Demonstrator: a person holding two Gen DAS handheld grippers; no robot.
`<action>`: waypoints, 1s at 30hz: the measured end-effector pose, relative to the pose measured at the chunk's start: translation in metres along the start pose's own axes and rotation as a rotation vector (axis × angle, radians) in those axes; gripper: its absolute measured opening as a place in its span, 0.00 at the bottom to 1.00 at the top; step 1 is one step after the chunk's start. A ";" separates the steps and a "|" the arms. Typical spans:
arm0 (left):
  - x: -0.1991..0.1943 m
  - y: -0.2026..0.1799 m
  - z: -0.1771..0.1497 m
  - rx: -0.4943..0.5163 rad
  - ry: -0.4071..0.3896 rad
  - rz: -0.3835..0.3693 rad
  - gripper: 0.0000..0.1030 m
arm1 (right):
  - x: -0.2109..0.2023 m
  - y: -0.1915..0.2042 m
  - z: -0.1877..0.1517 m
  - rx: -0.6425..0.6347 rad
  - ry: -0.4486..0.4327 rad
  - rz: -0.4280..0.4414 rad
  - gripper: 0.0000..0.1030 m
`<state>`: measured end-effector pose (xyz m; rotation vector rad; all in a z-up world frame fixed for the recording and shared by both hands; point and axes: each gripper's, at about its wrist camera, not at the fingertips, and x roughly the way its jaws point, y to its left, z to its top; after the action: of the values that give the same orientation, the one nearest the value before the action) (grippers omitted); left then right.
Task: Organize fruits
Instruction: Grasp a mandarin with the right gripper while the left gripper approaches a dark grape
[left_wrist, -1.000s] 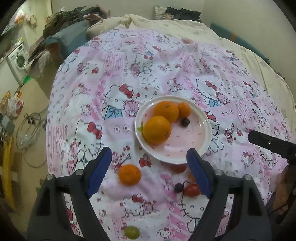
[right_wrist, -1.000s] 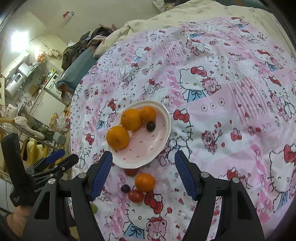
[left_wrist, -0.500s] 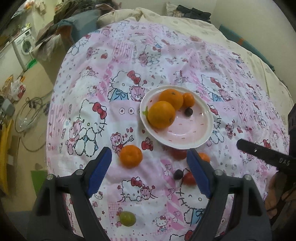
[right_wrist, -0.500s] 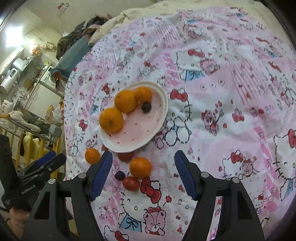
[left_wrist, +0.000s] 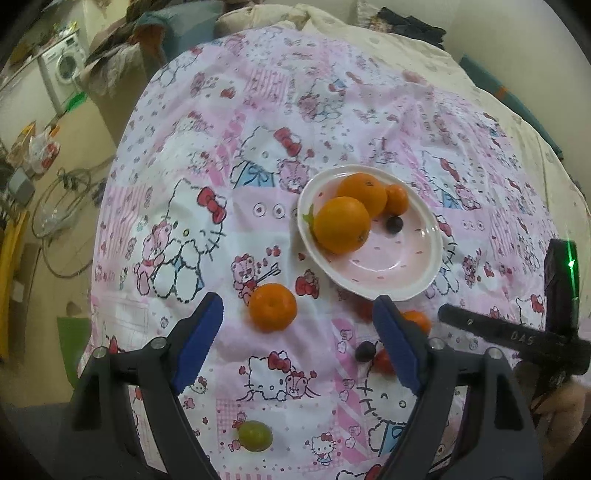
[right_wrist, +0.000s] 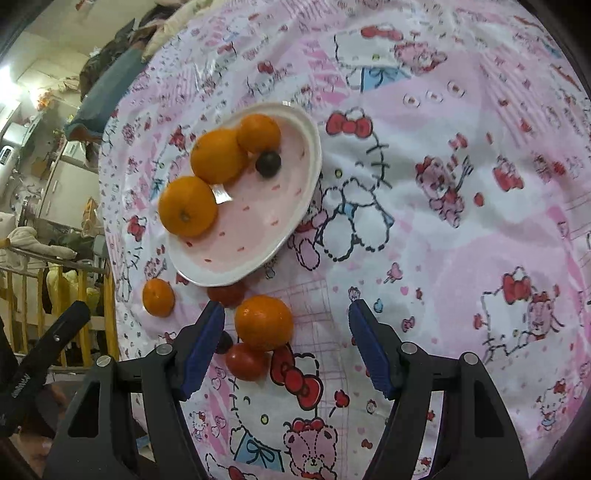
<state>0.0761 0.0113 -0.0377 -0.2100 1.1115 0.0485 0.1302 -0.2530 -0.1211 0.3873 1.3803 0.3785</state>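
Pink oval plate (left_wrist: 430, 236), long axis seemingly diagonal, both grippers agape

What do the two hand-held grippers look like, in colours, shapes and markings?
Each hand-held gripper, left and right, has a black plastic frame with silver screws and two blue ribbed fingers. The right one, seen from the left camera, carries white lettering and a green light.

White-rimmed pink plate (left_wrist: 424, 236) sits on the bed and holds two big oranges (left_wrist: 341, 229), one small orange (left_wrist: 397, 198) and a dark grape (left_wrist: 394, 224). Loose on the sheet near the plate: a mandarin (left_wrist: 272, 306), another orange (right_wrist: 263, 322), two red tomatoes (right_wrist: 246, 362), a dark grape (left_wrist: 365, 350); a green grape (left_wrist: 255, 435) lies well apart.
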 end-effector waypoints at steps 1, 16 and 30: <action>0.002 0.003 0.001 -0.012 0.006 0.010 0.78 | 0.005 0.002 0.000 -0.012 0.015 -0.007 0.70; 0.015 0.004 0.001 -0.041 0.059 0.009 0.78 | 0.043 0.029 -0.007 -0.167 0.106 -0.079 0.52; 0.057 -0.026 -0.019 0.072 0.203 -0.004 0.76 | -0.004 0.012 -0.006 -0.110 0.008 0.026 0.42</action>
<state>0.0886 -0.0220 -0.0930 -0.1547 1.3132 -0.0175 0.1232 -0.2438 -0.1123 0.3142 1.3565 0.4759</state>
